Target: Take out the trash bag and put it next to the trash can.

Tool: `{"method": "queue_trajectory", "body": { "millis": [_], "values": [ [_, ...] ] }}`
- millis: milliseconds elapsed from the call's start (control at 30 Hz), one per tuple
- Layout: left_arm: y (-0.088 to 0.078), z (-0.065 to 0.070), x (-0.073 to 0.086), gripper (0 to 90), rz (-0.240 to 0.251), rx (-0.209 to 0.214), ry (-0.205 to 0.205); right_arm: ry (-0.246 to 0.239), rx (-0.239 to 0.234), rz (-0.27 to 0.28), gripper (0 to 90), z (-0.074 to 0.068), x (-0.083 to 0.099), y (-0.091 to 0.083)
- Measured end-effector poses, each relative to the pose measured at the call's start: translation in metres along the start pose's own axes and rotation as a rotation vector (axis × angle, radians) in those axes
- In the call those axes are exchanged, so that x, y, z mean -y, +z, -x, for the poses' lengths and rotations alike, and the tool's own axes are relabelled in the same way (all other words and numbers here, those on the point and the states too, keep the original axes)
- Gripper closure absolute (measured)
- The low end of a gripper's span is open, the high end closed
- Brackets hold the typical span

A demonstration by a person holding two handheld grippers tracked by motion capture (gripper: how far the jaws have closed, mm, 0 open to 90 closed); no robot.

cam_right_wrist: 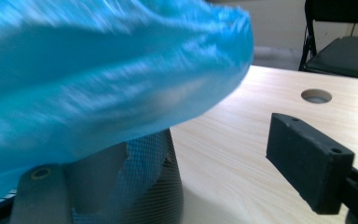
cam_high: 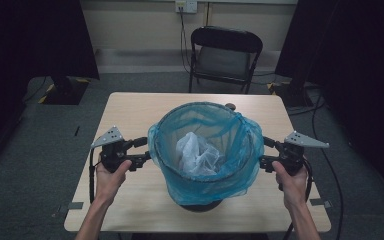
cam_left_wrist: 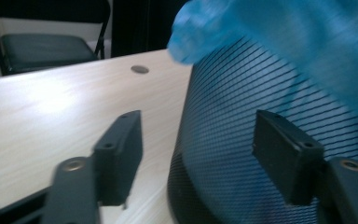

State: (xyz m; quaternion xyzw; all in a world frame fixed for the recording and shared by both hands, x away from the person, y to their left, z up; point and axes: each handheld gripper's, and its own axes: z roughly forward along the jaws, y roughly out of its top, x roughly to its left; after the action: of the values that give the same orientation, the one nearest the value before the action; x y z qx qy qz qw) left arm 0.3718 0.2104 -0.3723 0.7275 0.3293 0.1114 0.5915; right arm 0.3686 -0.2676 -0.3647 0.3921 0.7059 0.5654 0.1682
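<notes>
One mesh wastebasket (cam_high: 205, 200) stands on my table (cam_high: 130, 107), a little nearer than its middle, lined with one blue plastic bag (cam_high: 240, 165) folded out over the rim. Inside the bag lies one crumpled piece of white plastic (cam_high: 196, 152). My left gripper (cam_high: 142, 150) sits just beside the bag's left edge, jaws apart with nothing pinched between them. My right gripper (cam_high: 266, 151) is at the bag's right edge, jaws also apart; the bag's overhang drapes across one jaw. One black folding chair (cam_high: 225, 55) stands beyond the far edge.
</notes>
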Motion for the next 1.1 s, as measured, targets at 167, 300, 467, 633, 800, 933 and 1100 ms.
{"method": "queue_trajectory", "body": {
  "millis": [167, 300, 467, 633, 800, 933, 1100],
  "values": [
    [-0.004, 0.008, -0.012, 34.3, 0.035, -0.006, 0.026, -0.006, 0.003, 0.039, 23.5, -0.003, -0.008, -0.008],
    [-0.005, 0.008, -0.016, 25.4, 0.045, -0.020, 0.018, -0.027, 0.015, 0.065, 26.4, -0.007, -0.018, -0.009],
    [-0.007, 0.006, -0.019, 25.6, 0.085, 0.013, 0.001, -0.038, 0.022, 0.087, 33.1, -0.008, -0.026, -0.008],
    [-0.011, 0.009, -0.030, 29.4, 0.112, 0.017, 0.020, -0.049, -0.040, 0.133, 65.7, -0.012, -0.037, -0.009],
    [-0.014, 0.013, -0.040, 30.6, 0.102, -0.010, 0.059, -0.039, -0.078, 0.166, 79.5, -0.013, -0.047, -0.011],
    [-0.015, 0.012, -0.041, 36.7, 0.102, 0.000, 0.063, -0.038, -0.089, 0.189, 84.4, -0.016, -0.056, -0.011],
    [-0.021, 0.007, -0.042, 34.3, 0.124, -0.010, 0.041, -0.047, -0.116, 0.202, 87.4, -0.024, -0.068, -0.006]
  ]
}}
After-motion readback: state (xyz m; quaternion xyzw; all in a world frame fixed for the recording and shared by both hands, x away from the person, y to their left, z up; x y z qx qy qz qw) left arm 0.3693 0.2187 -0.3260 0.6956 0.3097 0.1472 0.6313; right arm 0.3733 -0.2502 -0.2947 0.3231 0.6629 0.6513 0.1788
